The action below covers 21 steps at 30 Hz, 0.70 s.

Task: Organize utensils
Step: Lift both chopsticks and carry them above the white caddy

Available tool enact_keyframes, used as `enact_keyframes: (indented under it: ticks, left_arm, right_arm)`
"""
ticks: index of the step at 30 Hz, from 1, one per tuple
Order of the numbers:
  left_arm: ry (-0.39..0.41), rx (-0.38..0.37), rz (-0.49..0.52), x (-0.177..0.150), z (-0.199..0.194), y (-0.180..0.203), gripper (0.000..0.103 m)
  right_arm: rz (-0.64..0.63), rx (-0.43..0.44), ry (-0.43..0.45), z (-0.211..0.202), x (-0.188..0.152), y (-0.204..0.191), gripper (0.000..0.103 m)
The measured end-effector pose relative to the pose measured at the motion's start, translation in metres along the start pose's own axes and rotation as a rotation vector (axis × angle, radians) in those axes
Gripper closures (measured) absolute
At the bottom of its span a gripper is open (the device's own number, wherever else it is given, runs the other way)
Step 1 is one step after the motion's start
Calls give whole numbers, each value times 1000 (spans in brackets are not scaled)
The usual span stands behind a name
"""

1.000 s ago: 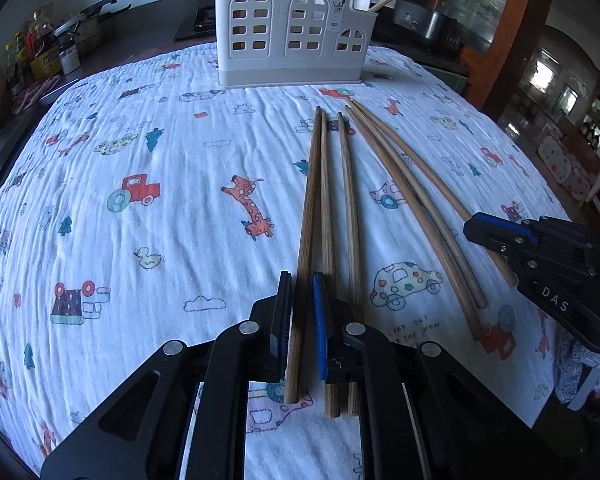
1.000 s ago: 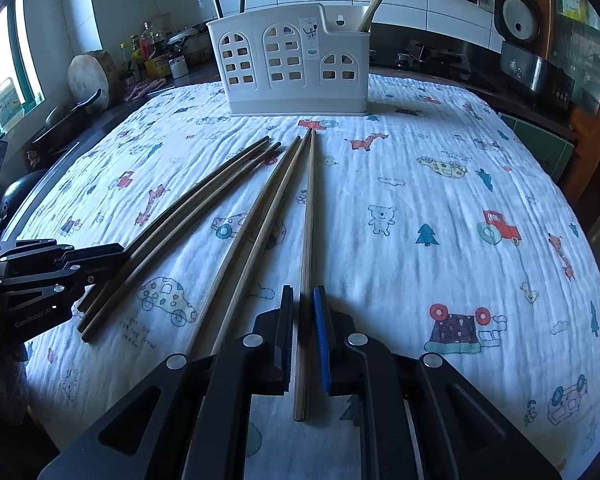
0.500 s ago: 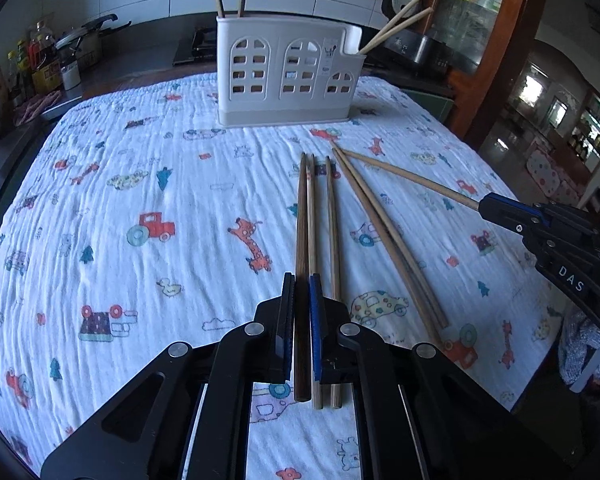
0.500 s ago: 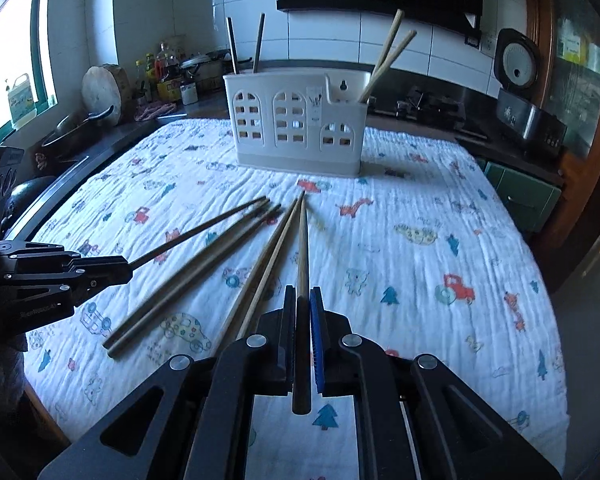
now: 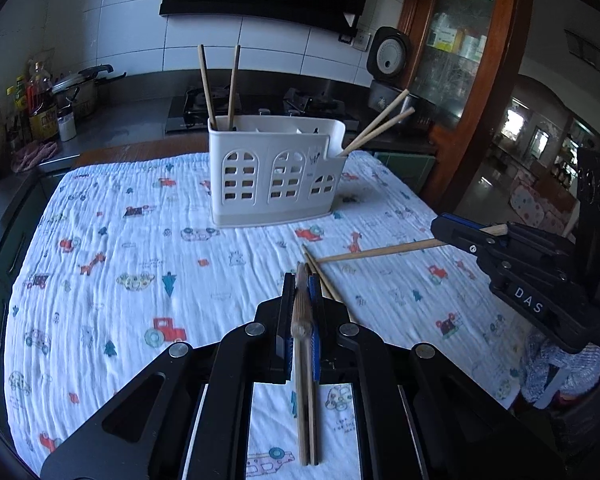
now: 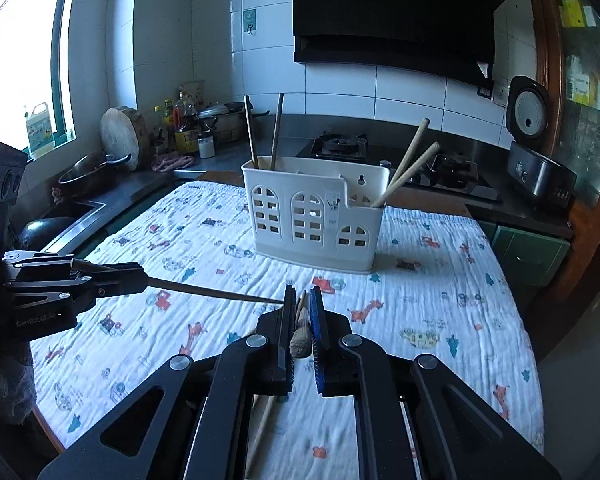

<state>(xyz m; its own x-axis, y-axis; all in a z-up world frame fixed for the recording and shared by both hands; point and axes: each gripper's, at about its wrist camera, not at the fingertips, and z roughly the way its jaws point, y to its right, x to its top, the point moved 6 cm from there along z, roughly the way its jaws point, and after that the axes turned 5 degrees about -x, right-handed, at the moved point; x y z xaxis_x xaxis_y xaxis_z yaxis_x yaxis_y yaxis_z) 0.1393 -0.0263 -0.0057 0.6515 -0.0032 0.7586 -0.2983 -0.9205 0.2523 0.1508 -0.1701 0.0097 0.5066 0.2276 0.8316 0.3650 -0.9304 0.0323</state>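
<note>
My left gripper point(image 5: 301, 300) is clamped on one wooden chopstick point(image 5: 300, 312), held end-on between the jaws and raised off the cloth. In the right wrist view that same chopstick point(image 6: 216, 291) runs from the left gripper point(image 6: 140, 279) toward the middle of the table.

My right gripper point(image 6: 301, 304) is likewise closed on a second chopstick point(image 6: 300, 336), its blunt end showing between the jaws. In the left wrist view this one point(image 5: 380, 252) projects sideways from the right gripper point(image 5: 440, 232), clear of the surface.

Loose chopsticks point(image 5: 306, 420) lie on the tablecloth point(image 5: 140, 260) directly below my left gripper, close together and roughly parallel.

The white utensil holder point(image 5: 276, 176) stands upright at the far side of the table. It has arched cut-out windows on its front wall. Two chopsticks point(image 5: 220, 84) stand nearly upright in its left end. Two more point(image 5: 380, 124) lean outward from its lower right end.

The tablecloth is white with printed vehicles and animals. Beyond the table are a dark counter with a gas hob point(image 6: 340, 144) and a rice cooker point(image 6: 532, 152).
</note>
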Motion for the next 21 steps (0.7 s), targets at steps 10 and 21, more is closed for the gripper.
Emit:
enact_keyframes:
  ticks: [10,21]
  left_arm:
    - [8,-11,17,32,12,-5,97]
    - [23,13,84,80,11,-8,97]
  right_arm:
    - [0,28,7,21,36,5,95]
    - [5,69,1,27,90,23,97]
